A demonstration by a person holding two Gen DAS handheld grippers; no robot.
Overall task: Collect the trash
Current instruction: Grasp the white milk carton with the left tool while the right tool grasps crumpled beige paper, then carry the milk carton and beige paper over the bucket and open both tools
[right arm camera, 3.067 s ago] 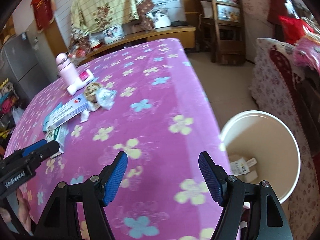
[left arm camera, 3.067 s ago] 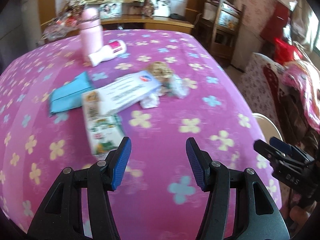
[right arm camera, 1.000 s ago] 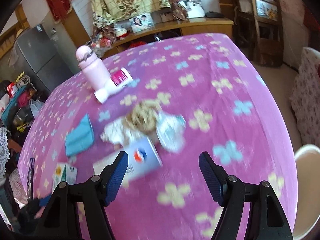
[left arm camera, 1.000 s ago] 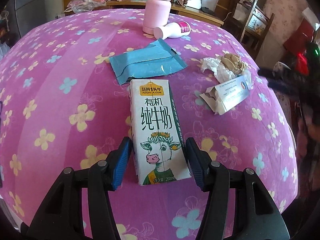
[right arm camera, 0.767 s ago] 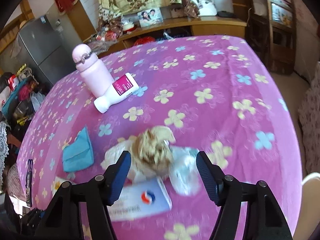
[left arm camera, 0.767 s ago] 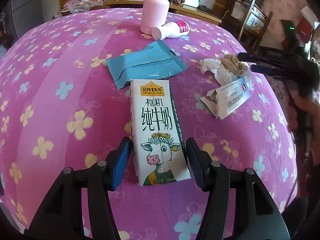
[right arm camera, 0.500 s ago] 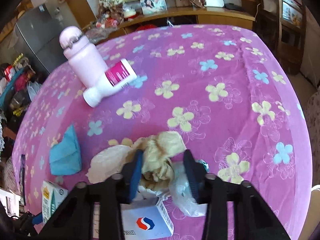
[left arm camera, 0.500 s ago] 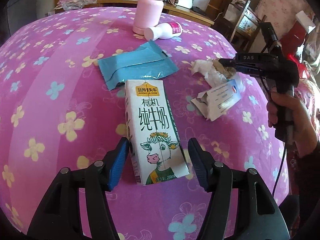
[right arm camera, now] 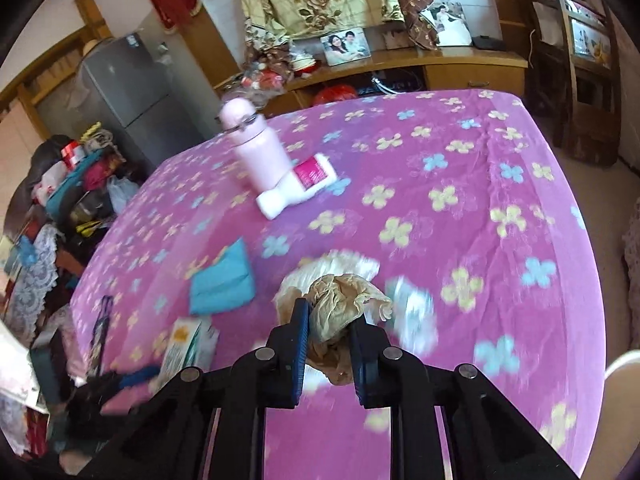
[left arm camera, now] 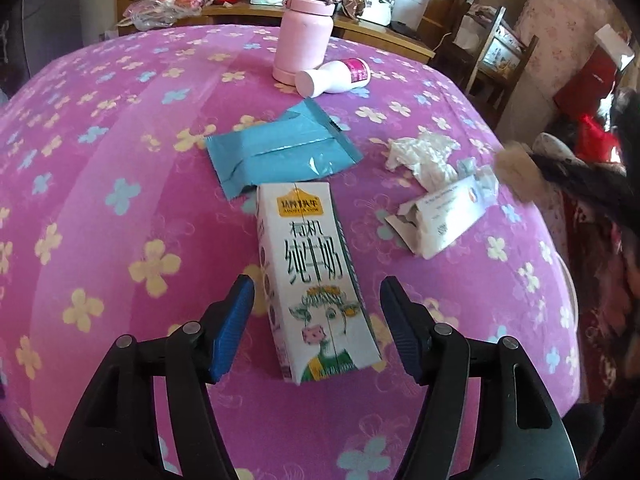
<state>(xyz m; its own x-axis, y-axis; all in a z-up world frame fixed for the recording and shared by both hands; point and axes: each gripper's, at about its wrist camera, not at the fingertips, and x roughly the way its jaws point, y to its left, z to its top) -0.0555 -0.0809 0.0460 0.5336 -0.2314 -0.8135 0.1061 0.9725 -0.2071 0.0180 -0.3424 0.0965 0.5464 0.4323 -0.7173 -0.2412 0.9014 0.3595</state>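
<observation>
A white milk carton (left arm camera: 304,232) with a cow print lies flat on the pink flowered tablecloth (left arm camera: 100,160). My left gripper (left arm camera: 316,284) straddles its near end, open, with a gap between each pad and the carton. My right gripper (right arm camera: 330,312) is shut on a crumpled brown paper wad (right arm camera: 344,300) and holds it above the table. From the left wrist view the wad (left arm camera: 514,168) shows as a blur at the right. A teal wrapper (left arm camera: 280,152), white tissue (left arm camera: 424,156) and a flattened white packet (left arm camera: 440,216) lie beyond the carton.
A pink flask (left arm camera: 306,28) stands at the far side with a white bottle (left arm camera: 332,80) lying beside it. The rim of a white bin (right arm camera: 624,368) shows below the table's right edge. A sideboard, chairs and clutter ring the table.
My right gripper came down over the brown paper wad, closed on it and lifted it off the tissue. My left gripper stayed at the carton and its jaws widened slightly.
</observation>
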